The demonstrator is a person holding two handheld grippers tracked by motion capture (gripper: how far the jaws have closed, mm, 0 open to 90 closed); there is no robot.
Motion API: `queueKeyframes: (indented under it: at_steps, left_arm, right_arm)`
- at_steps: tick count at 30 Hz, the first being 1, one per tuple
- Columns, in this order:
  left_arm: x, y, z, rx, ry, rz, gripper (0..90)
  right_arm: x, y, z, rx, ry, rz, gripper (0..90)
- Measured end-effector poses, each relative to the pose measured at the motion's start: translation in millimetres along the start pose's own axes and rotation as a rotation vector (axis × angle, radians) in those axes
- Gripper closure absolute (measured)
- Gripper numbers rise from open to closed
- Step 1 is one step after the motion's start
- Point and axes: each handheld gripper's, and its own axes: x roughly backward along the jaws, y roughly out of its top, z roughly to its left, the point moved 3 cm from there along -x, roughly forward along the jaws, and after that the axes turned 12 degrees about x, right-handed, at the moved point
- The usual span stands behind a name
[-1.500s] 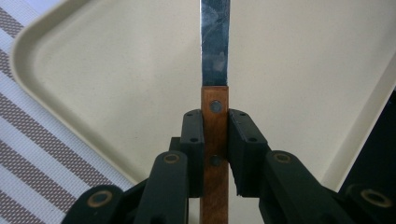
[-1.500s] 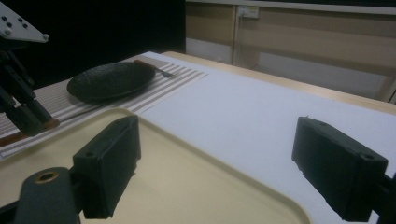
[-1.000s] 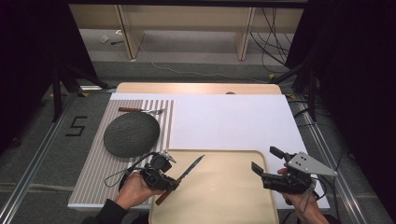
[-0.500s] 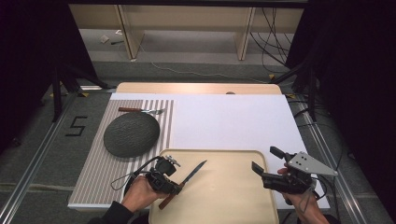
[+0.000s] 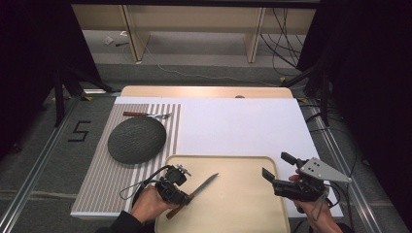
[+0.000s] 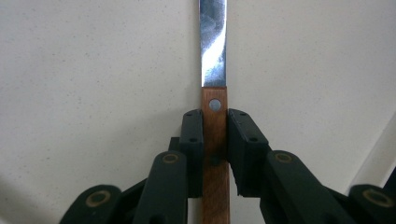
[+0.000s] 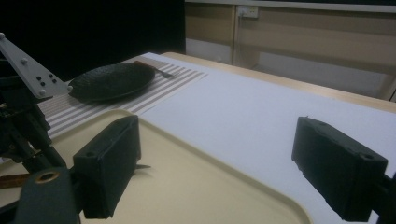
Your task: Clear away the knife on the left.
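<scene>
Wooden knife handle (image 6: 215,140) sits clamped between the left gripper (image 6: 215,122) pads.

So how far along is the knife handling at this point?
Done: the left gripper is shut on the knife by its wooden handle, blade out over the tray. In hand: carrying it there. Left: the plate and fork lie untouched on the striped mat; the right gripper waits open.

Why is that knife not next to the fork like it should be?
The knife is clamped by its wooden handle in the left gripper, over the tray. The fork lies alone beyond the dark plate on the striped mat. Nothing looks spilled or broken.
</scene>
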Motion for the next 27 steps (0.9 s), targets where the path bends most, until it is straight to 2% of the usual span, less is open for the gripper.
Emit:
queueKeyframes:
  at_steps: [1,2,3,4,5,7,8,9,10,11,13,14,16,18,20,23,25,27]
  left_arm:
    - [0.4,0.0,0.0,0.000,-0.004,0.003,75.9]
    - [0.9,0.0,0.0,0.003,-0.018,-0.006,69.7]
    - [2.2,0.8,-0.1,0.007,-0.030,-0.021,69.7]
    - [4.6,1.9,-0.6,0.009,-0.040,-0.033,64.0]
    - [7.7,3.1,-1.7,0.014,-0.059,-0.056,52.2]
    - [14.0,4.8,-3.7,0.007,-0.077,-0.096,49.1]
    - [16.8,5.4,-4.6,-0.002,-0.069,-0.114,43.7]
    - [20.8,6.4,-7.5,-0.031,-0.076,-0.150,42.6]
    - [20.8,6.4,-7.5,-0.031,-0.076,-0.150,41.2]
    - [21.5,7.1,-9.9,-0.029,-0.093,-0.162,40.0]
    - [21.8,7.5,-16.0,-0.061,-0.110,-0.187,39.1]
    - [20.8,7.4,-18.9,-0.084,-0.115,-0.187,38.3]
    - [17.1,7.0,-24.0,-0.127,-0.093,-0.178,37.6]
    - [14.1,6.7,-28.1,-0.167,-0.084,-0.173,38.2]
    - [11.3,6.2,-31.1,-0.187,-0.084,-0.172,42.2]
    - [5.2,5.1,-34.7,-0.208,-0.062,-0.150,57.0]
    - [-2.6,4.3,-36.2,-0.215,-0.039,-0.114,69.1]
    - [-4.5,4.4,-36.3,-0.228,-0.029,-0.102,72.1]
  right_arm:
    - [0.0,0.0,0.0,0.000,0.000,0.000,16.4]
    - [0.2,0.1,-0.2,0.000,0.000,-0.001,16.4]
    - [0.2,0.1,-0.2,0.000,0.000,-0.001,16.4]
    - [0.4,0.1,-0.3,-0.001,0.000,-0.002,16.5]
    - [0.4,-0.1,-0.5,-0.004,0.000,-0.001,16.5]
    - [0.5,0.0,-0.6,-0.004,0.000,-0.001,16.5]
    - [0.5,0.2,-0.6,-0.006,0.001,-0.004,16.5]
    - [0.6,0.1,-0.6,-0.006,0.002,-0.003,16.5]
    - [0.6,0.0,-0.6,-0.007,0.003,-0.003,16.5]
    - [0.8,0.0,-0.8,-0.007,0.003,-0.001,16.5]
    - [0.7,0.2,-1.0,-0.010,0.001,-0.003,16.5]
    - [0.6,0.1,-1.0,-0.010,0.001,-0.003,16.5]
    - [0.4,-0.1,-1.0,-0.010,0.001,-0.002,16.5]
    - [0.4,-0.2,-1.2,-0.010,0.000,-0.002,16.5]
    - [0.5,0.2,-1.1,-0.009,0.000,-0.003,16.6]
    - [0.3,-0.4,-0.8,-0.008,0.002,0.002,16.6]
    - [0.3,0.0,-1.1,-0.009,-0.001,-0.002,16.6]
    - [0.3,-0.2,-1.0,-0.009,0.000,0.000,16.6]
